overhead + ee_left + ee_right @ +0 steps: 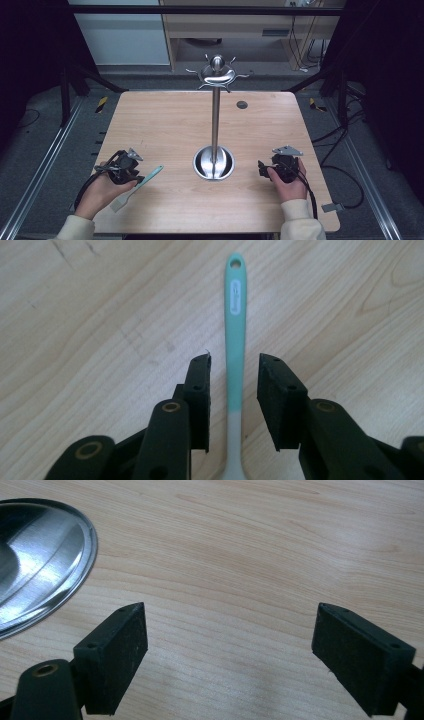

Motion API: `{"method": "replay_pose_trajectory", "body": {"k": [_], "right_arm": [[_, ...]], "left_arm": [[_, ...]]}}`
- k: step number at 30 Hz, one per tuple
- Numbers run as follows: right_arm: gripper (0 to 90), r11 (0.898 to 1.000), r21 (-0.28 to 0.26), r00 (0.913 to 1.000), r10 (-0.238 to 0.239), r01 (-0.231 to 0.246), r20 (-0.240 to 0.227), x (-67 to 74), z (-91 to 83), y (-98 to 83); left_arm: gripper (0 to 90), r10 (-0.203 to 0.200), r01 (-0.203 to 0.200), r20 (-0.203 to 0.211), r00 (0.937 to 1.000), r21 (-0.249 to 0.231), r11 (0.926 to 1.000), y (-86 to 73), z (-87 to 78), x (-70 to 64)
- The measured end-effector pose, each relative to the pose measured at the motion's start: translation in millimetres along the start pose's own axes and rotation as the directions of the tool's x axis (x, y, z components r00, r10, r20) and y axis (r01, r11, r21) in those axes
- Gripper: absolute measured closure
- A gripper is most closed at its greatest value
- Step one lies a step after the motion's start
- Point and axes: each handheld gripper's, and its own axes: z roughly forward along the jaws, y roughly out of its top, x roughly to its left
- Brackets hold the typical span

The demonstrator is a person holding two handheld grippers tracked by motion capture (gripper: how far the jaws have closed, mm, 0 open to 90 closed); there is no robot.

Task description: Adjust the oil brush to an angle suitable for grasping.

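A spatula (142, 181) with a teal handle and a pale blade lies flat on the wooden table (165, 125) near its front left. My left gripper (134, 172) is held over it by a hand. In the left gripper view the teal handle (235, 330) runs between the jaws of that gripper (234, 360), with a gap on each side, so the pads do not press it. My right gripper (262, 168) rests at the front right, beside the metal stand's round base (214, 164). Its jaws (230, 612) stand wide open over bare wood.
The shiny stand has a tall pole and a ring of hooks at the top (217, 75). Its dished base (40, 565) lies left of the right jaws. A small dark disc (242, 104) sits at the table's far side. Cables trail off the right edge.
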Motion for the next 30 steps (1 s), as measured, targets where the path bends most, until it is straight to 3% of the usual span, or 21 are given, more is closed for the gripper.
{"method": "replay_pose_trajectory", "body": {"k": [8,12,30], "right_arm": [[15.1,1.000,-0.002,1.0000,0.002,-0.002,-0.004,-0.4,-0.9,-0.4],[15.1,1.000,0.003,1.0000,0.003,-0.003,-0.007,0.0,-0.5,-0.6],[15.1,1.000,0.006,0.9999,0.001,-0.001,-0.013,-0.3,0.0,-0.9]], "left_arm": [[68.1,0.025,-0.028,0.034,0.9991,0.107,0.9938,-0.2,8.1,-2.6],[68.2,0.050,-0.052,0.018,0.9986,0.144,0.9882,-1.8,16.4,-3.5],[75.6,0.013,-0.022,0.054,0.9985,0.173,0.9847,-9.0,25.7,4.0]]}}
